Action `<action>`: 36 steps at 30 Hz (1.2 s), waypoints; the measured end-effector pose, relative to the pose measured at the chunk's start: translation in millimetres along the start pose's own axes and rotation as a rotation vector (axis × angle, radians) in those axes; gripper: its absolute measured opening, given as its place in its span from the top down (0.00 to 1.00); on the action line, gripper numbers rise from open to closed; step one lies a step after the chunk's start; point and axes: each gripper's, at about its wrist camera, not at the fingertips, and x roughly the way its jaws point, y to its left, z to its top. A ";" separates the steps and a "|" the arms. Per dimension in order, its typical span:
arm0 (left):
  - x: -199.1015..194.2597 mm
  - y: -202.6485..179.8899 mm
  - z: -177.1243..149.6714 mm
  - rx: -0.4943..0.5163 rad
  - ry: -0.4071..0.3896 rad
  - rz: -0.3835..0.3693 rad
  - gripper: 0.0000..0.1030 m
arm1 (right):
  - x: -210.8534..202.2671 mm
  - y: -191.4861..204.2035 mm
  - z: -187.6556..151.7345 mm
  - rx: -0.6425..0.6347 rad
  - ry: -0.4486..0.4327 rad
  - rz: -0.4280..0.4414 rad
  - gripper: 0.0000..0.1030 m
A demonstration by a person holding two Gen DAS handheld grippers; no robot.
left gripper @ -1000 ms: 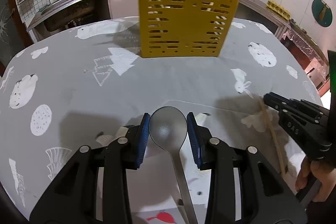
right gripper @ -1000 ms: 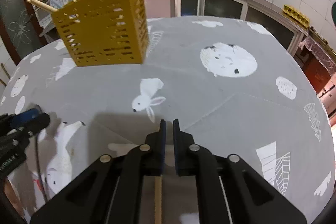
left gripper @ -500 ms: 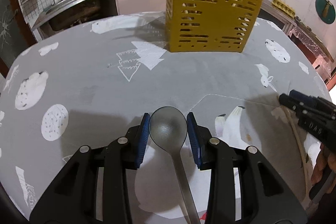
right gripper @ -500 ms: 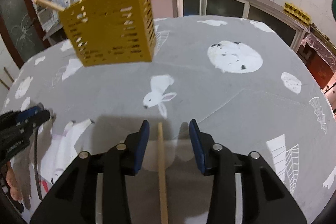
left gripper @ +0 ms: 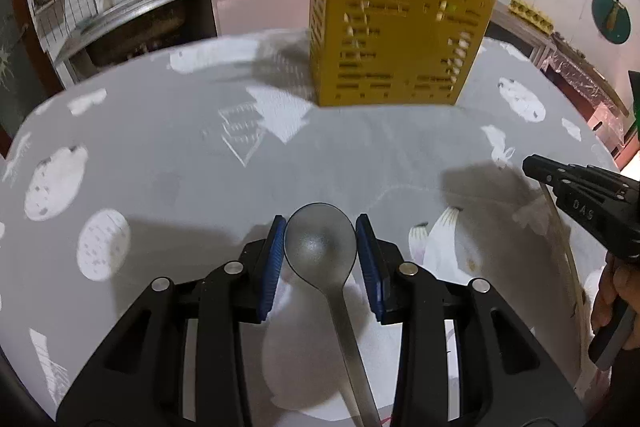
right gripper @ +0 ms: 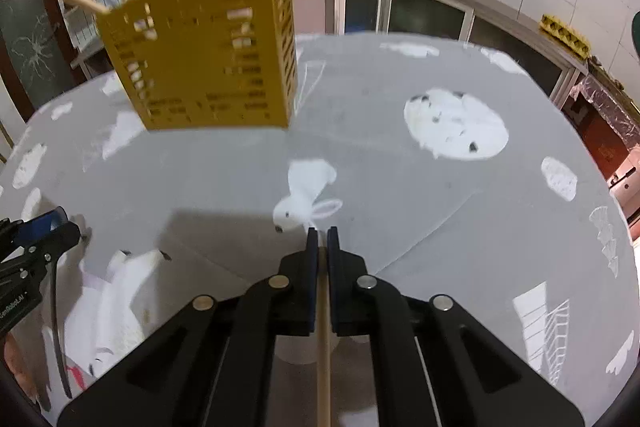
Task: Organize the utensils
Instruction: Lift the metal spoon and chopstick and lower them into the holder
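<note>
We see the worktop [left gripper: 168,155] spread under a grey cloth with white prints, its round edge falling away to the left and right of both pairs of fingers, with open cloth ahead of them. Well ahead of our left gripper [left gripper: 320,251] stands the yellow slotted utensil holder [left gripper: 396,47], upright, with pale sticks and a green piece rising from its top; from the right gripper [right gripper: 322,243] it stands ahead and off to the left [right gripper: 208,59]. Nothing lies on the cloth between the fingers and the holder.

Our left fingers [left gripper: 272,263] are partway open and clamp the bowl of a grey metal spoon [left gripper: 320,247], a blue pad against each side of the bowl, the handle running back beneath the gripper. To their right we see the right gripper's black nose [left gripper: 576,195], with a hand [left gripper: 616,291] on its grip.

Our right fingers [right gripper: 310,259] have just closed almost together on a thin wooden chopstick [right gripper: 324,347]; its shaft runs back between them toward the camera. A white rabbit print [right gripper: 304,199] sits just beyond their tips. Far left, the left gripper's blue-padded tip [right gripper: 40,231] is near the cloth.
</note>
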 end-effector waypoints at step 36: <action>-90.4 -12.3 52.9 0.062 -0.426 -0.011 0.67 | -130.7 2.6 67.8 0.051 -0.665 0.089 0.95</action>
